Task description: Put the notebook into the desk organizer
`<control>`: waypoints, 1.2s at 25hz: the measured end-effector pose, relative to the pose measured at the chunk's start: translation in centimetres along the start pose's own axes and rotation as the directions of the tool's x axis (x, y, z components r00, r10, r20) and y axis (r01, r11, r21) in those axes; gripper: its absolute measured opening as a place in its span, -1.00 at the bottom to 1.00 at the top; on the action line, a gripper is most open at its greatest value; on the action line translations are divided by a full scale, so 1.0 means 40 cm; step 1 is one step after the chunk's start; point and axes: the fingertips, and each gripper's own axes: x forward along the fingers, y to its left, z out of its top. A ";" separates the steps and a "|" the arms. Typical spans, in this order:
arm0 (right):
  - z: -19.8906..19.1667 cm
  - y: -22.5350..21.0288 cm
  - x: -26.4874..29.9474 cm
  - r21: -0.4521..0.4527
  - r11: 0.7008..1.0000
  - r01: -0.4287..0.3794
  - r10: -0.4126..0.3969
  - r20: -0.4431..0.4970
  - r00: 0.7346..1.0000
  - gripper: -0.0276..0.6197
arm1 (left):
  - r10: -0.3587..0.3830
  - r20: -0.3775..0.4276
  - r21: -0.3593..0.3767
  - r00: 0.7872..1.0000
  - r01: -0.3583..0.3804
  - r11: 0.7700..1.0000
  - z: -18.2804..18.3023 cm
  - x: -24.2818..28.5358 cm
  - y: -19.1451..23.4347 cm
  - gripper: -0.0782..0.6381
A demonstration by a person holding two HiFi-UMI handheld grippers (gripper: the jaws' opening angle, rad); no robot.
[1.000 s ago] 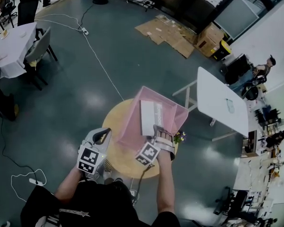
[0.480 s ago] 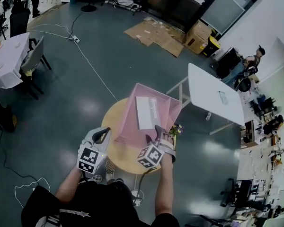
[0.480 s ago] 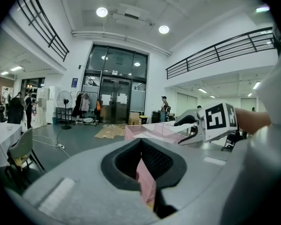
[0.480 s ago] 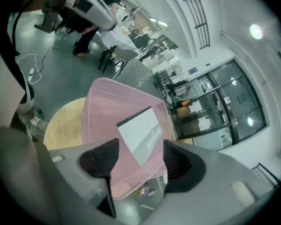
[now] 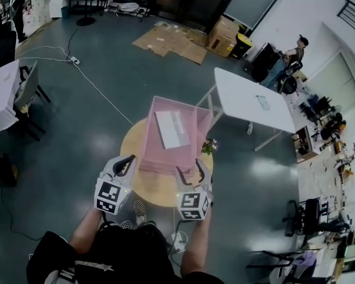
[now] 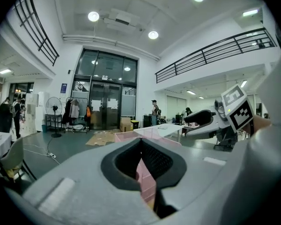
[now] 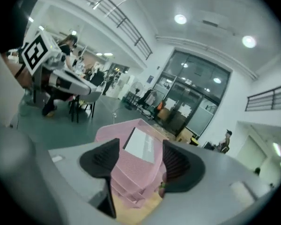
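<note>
A pink desk organizer (image 5: 165, 149) stands on a round wooden table (image 5: 148, 188). The white notebook (image 5: 172, 129) lies flat in its top tray. My right gripper (image 5: 189, 171) hovers at the table's near edge, short of the organizer, open and empty. In the right gripper view the organizer (image 7: 131, 179) and the notebook (image 7: 145, 149) show between the spread pads of that gripper (image 7: 140, 142). My left gripper (image 5: 126, 164) is held left of the organizer, shut with nothing in it. Its view shows the pad tips of the left gripper (image 6: 141, 142) together and the organizer (image 6: 131, 136) beyond.
A small bunch of flowers (image 5: 208, 147) sits on the round table right of the organizer. A white rectangular table (image 5: 251, 102) stands behind to the right. Flattened cardboard (image 5: 168, 40) and a cable (image 5: 89, 78) lie on the floor. A chair (image 5: 26, 87) stands at the left.
My right gripper has drawn back from the organizer's near edge toward me. The notebook stays in the top tray. The left gripper has hardly moved.
</note>
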 end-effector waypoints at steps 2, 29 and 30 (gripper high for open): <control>0.003 0.003 -0.044 0.106 0.994 0.028 -0.034 0.055 0.998 -0.01 | -0.023 0.010 0.006 1.000 0.023 1.000 0.009 -0.011 -0.021 -0.75; -0.204 0.164 -0.452 0.571 0.771 0.284 -0.375 0.046 0.926 -0.80 | -0.313 -0.019 0.060 0.949 0.314 0.948 -0.070 -0.141 -0.308 -0.75; -0.207 0.170 -0.457 0.572 0.769 0.285 -0.376 0.045 0.926 -0.81 | -0.316 -0.024 0.061 0.948 0.317 0.946 -0.073 -0.144 -0.310 -0.75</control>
